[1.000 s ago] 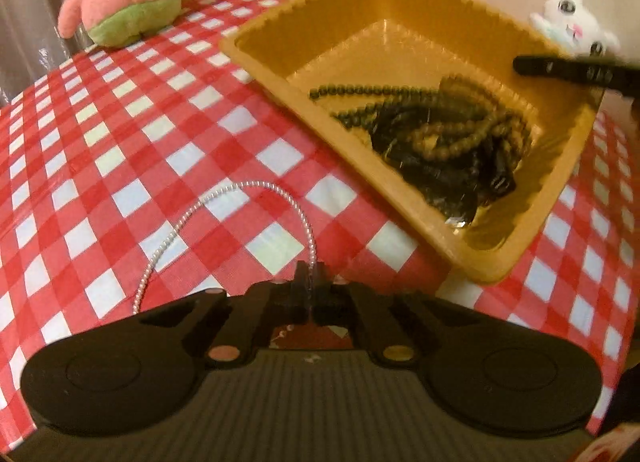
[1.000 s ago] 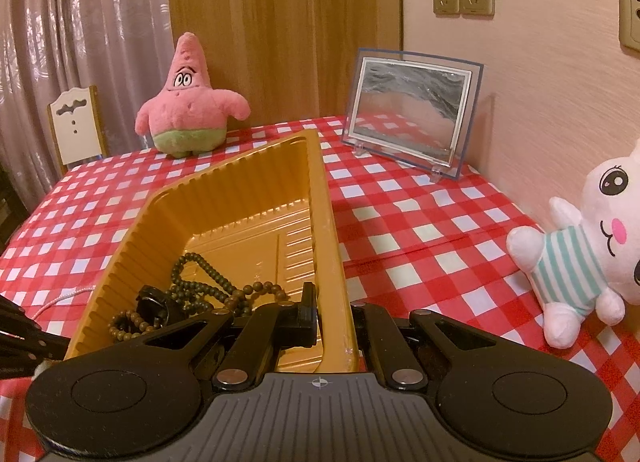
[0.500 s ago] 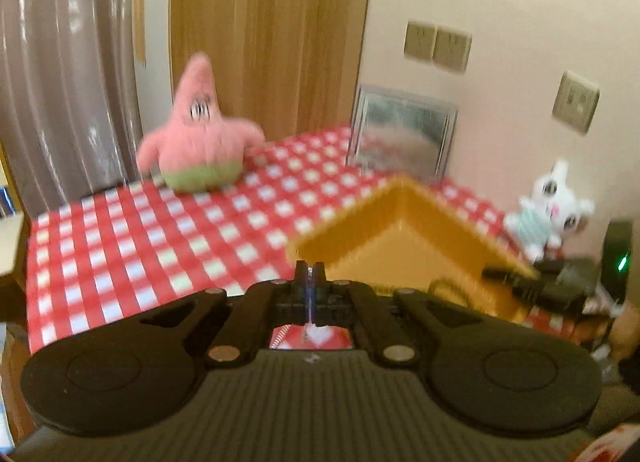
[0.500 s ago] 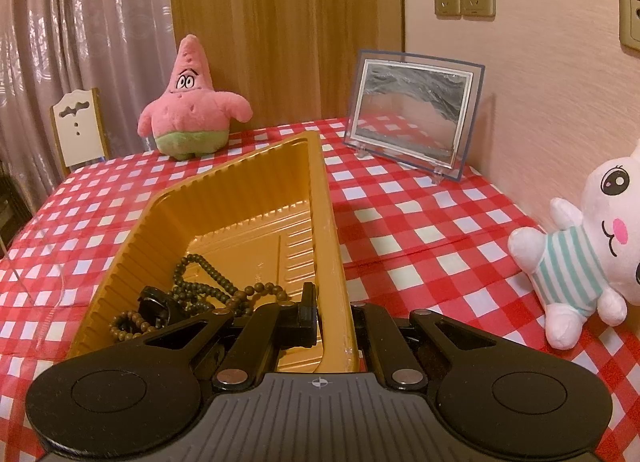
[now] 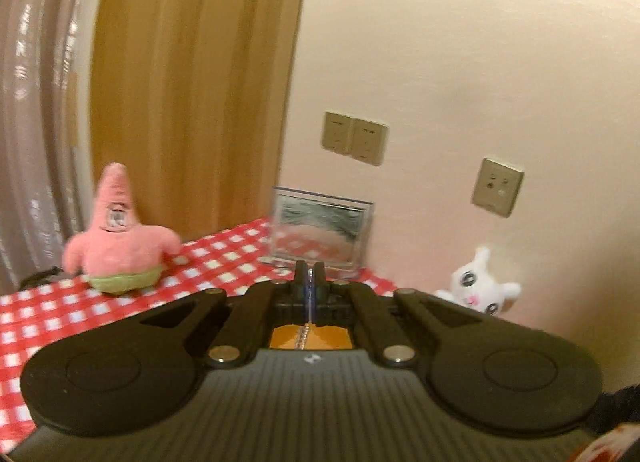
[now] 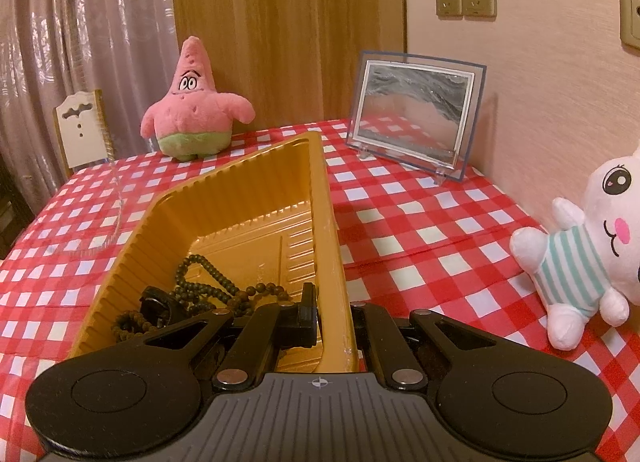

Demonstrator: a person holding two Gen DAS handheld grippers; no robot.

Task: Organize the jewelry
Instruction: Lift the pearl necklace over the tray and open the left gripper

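My left gripper (image 5: 308, 276) is shut on a thin white pearl necklace (image 5: 303, 336), which hangs down below the fingers over the orange tray (image 5: 320, 336). In the right wrist view the necklace (image 6: 117, 198) hangs as a faint blurred strand above the table, left of the tray. My right gripper (image 6: 334, 312) is shut on the near right wall of the orange tray (image 6: 332, 230). Dark and brown bead strings (image 6: 208, 290) lie in the tray's near end.
The table has a red and white checked cloth (image 6: 420, 230). A pink star plush (image 6: 194, 106) stands at the back, a framed sand picture (image 6: 416, 114) at the back right, a white bunny plush (image 6: 588, 250) at the right. A small white chair (image 6: 80, 130) stands at the far left.
My left gripper has lifted the pearl necklace off the cloth and risen high, now over the tray. The right gripper stays on the tray wall.
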